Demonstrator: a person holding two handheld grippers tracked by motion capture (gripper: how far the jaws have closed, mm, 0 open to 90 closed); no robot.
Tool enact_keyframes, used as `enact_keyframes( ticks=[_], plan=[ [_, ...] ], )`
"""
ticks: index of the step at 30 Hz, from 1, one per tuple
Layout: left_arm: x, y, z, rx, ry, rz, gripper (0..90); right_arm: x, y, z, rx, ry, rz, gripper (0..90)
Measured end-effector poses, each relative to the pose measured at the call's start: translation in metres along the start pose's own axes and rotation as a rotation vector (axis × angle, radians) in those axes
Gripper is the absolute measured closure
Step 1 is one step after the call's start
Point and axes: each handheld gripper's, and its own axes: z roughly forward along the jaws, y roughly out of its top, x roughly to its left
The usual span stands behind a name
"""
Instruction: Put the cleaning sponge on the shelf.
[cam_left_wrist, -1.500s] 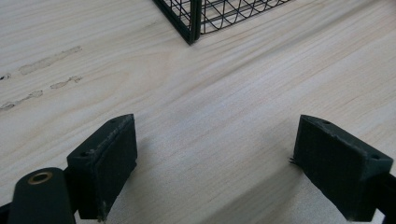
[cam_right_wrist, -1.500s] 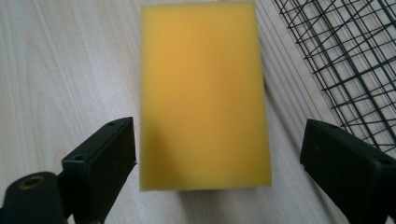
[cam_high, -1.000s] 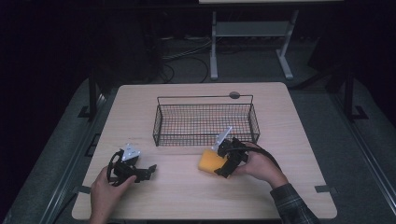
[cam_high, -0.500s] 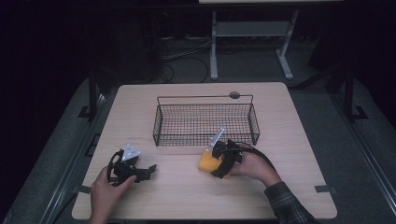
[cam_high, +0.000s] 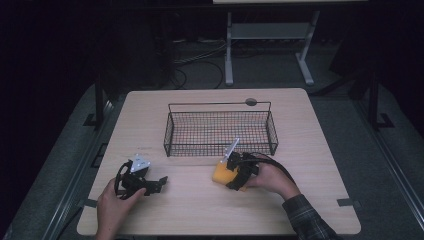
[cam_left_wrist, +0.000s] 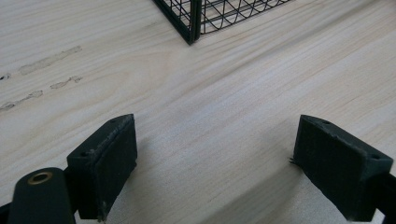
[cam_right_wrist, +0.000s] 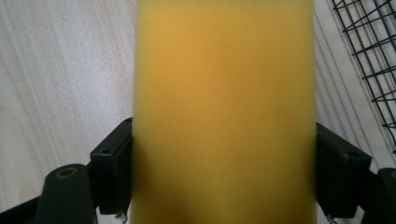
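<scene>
A yellow foam block (cam_high: 218, 175) lies on the wooden table (cam_high: 300, 125) just in front of the black wire basket (cam_high: 220, 105). My right gripper (cam_high: 230, 173) reaches it from the right. In the right gripper view the yellow block (cam_right_wrist: 224, 107) spans the whole gap and both pads (cam_right_wrist: 112, 163) touch its sides. These jaws have just been closing, with the block between them. My left gripper (cam_high: 156, 183) rests at the table's front left, held by a hand. Its jaws (cam_left_wrist: 215, 154) stand wide apart over bare wood, holding nothing.
The basket's near corner (cam_left_wrist: 191, 18) stands ahead of the left gripper, and its mesh (cam_right_wrist: 373, 46) shows at the right gripper's upper right. A small dark round disc (cam_high: 251, 102) sits behind the basket. A metal stand (cam_high: 267, 35) is on the floor beyond the table.
The right hand has edged slightly left around the yellow block. The left hand and its gripper have stayed put.
</scene>
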Motion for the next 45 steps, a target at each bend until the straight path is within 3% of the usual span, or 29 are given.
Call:
enact_keyframes(
  ticks=[10,19,45],
  plan=[
    [0.0,0.0,0.0,0.0,0.0,0.0,12.7,-0.002,-0.002,-0.004,-0.008,0.003,0.01,22.3],
    [0.0,0.0,0.0,0.0,0.0,0.0,12.7,-0.004,-0.007,-0.019,-0.048,-0.001,0.032,22.3],
    [0.0,0.0,0.0,0.0,0.001,0.001,12.7,-0.011,-0.027,-0.054,-0.082,-0.016,0.075,22.4]
  ],
)
